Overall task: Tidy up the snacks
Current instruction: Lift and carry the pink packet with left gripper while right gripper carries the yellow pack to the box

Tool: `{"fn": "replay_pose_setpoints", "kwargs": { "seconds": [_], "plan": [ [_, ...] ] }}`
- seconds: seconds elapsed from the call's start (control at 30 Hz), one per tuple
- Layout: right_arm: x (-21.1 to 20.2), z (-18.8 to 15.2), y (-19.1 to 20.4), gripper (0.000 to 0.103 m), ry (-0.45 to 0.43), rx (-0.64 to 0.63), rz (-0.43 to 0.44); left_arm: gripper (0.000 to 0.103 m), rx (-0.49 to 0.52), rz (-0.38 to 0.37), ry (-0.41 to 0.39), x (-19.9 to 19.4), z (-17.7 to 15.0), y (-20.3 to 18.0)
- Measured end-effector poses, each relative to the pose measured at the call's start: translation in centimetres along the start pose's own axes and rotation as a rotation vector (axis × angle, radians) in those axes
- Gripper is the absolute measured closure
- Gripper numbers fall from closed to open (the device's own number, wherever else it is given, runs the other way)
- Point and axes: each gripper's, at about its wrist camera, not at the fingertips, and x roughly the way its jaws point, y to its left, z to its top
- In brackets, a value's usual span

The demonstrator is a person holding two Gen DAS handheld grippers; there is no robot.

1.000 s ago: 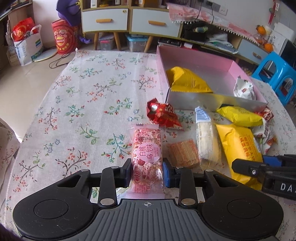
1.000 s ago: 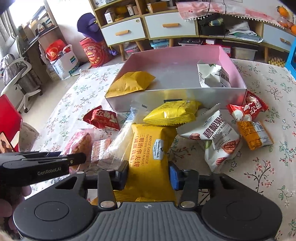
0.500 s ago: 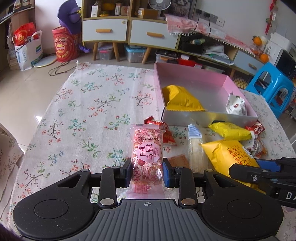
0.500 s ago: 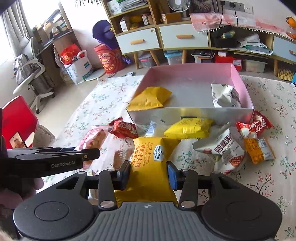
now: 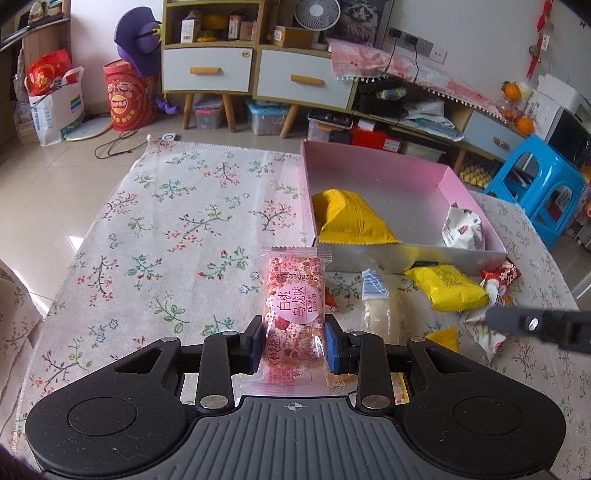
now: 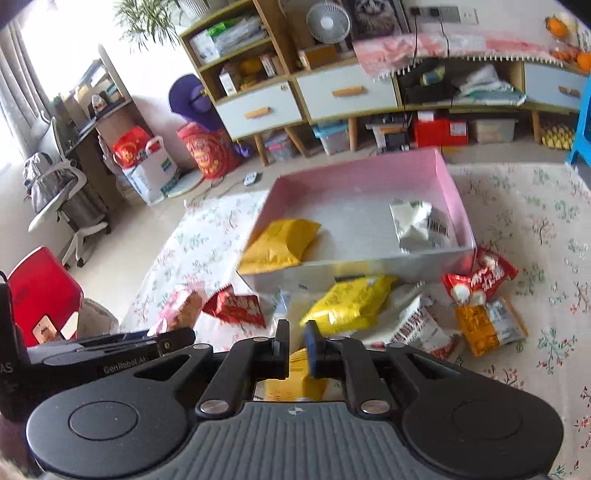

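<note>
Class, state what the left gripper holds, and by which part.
The left gripper pinches the pink snack packet across its near end.

Home living room: drawer cabinets, desk fan, floral tablecloth.

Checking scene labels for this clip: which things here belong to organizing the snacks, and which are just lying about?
Job: pink box; pink snack bar; yellow packet and white packet in the box; loose yellow packet; red packet.
Lying about: fan; blue stool; red barrel.
</note>
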Motion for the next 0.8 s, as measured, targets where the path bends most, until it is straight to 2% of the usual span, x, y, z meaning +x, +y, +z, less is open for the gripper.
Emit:
{"fn": "replay_pose_setpoints", "kwargs": {
  "seconds": [0.03,0.07,0.1,0.17,0.2,0.47,0.57,0.6,0.8],
  "plan": [
    [0.4,-0.2,-0.2,0.093,0.027,0.01,0.004,0.073,0.003,-0.001,0.005,0.1,-0.1,-0.1],
    [0.7,-0.4,-0.4,0.087,0.055,0.021,0.01,0.073,0.005,-0.003,0.01,0.2,-0.1,-0.1],
    [1.2,-0.7,-0.6,0.069,0.091,0.031,0.016,0.073,0.008,-0.004,0.015,0.3,-0.2,-0.2],
    [2.1,-1.4,-0.5,0.052,0.153,0.042,0.02,0.073,0.01,-0.006,0.022,0.4,-0.3,-0.2],
    [2.4,-1.8,-0.3,0.051,0.173,0.037,0.021,0.073,0.011,-0.007,0.024,0.4,-0.4,-0.2],
    [4.6,-3.8,1.7,0.052,0.251,-0.044,-0.026,0.073,0.017,-0.006,0.028,0.2,-0.6,-0.2],
    [5.2,-3.9,1.8,0.068,0.259,-0.048,-0.052,0.073,0.016,-0.006,0.028,0.3,-0.6,-0.3],
    [5.4,-4.0,1.7,0.07,0.264,-0.035,-0.053,0.073,0.016,-0.006,0.028,0.2,-0.6,-0.3],
    [4.3,-3.4,1.5,0.073,0.239,-0.013,-0.052,0.073,0.018,-0.008,0.02,0.0,-0.5,-0.2]
  ]
}}
